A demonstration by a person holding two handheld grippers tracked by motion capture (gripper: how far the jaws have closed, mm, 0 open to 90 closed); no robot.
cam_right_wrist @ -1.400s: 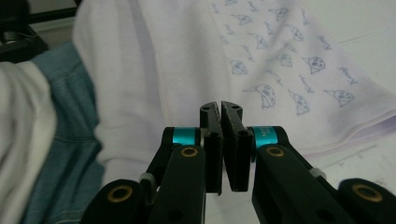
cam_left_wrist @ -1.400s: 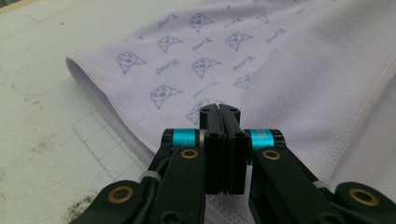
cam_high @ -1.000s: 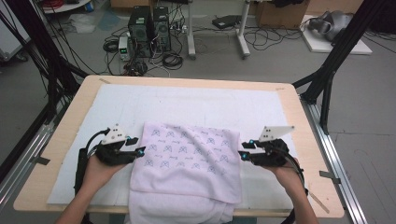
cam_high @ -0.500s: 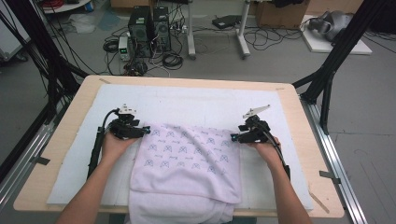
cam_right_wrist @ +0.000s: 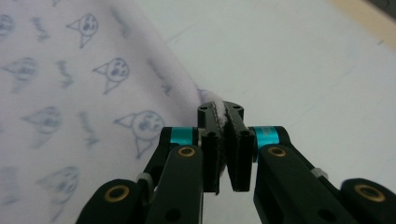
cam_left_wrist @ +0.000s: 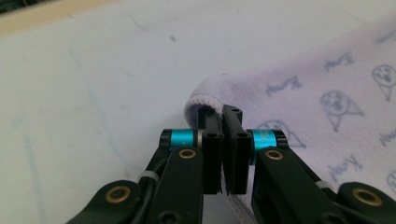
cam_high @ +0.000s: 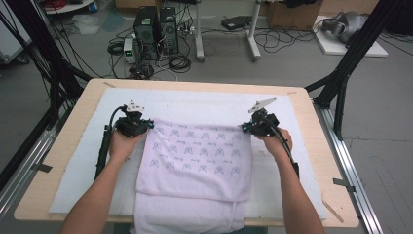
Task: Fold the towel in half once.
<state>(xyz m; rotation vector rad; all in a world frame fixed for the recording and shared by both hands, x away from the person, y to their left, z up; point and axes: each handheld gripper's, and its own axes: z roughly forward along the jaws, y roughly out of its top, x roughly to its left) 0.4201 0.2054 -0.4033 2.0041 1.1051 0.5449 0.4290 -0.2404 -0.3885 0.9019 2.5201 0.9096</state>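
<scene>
Step in hand: corner grab, both sides at once. The left gripper (cam_high: pixel 146 124) and the right gripper (cam_high: pixel 246 128) sit at the two far corners of the towel (cam_high: pixel 197 156), and that reads as the start of a fold or a lift.
Towel, where it lies: flat on the white mat (cam_high: pixel 195 102) that covers the table (cam_high: pixel 73 117), in the middle, with its near end already doubled and hanging over the table's near edge.
Left fingers: clamped on the rolled hem of the towel's far left corner (cam_left_wrist: pixel 203 100); they have just been closing and now the pads are pressed together with cloth running down between them.
Right fingers: same story on the far right corner (cam_right_wrist: pixel 212 100), just closed, with a sliver of pale hem pinched in the gap.
Hands: the left hand (cam_high: pixel 124 144) and the right hand (cam_high: pixel 277 144) lie low, close over the mat behind their grippers.
Next move, my call: raise both corners together and level, then carry them toward the near edge. It asks for even height and equal pace, or the cloth will skew. The pinch is thin, right at the hem, so a slip is the risk.
Writing and brands: none readable. The towel carries a repeating pale blue print of small cat-like faces (cam_right_wrist: pixel 142 123) and squiggles; if the squiggles are script, they are too blurred to read.
</scene>
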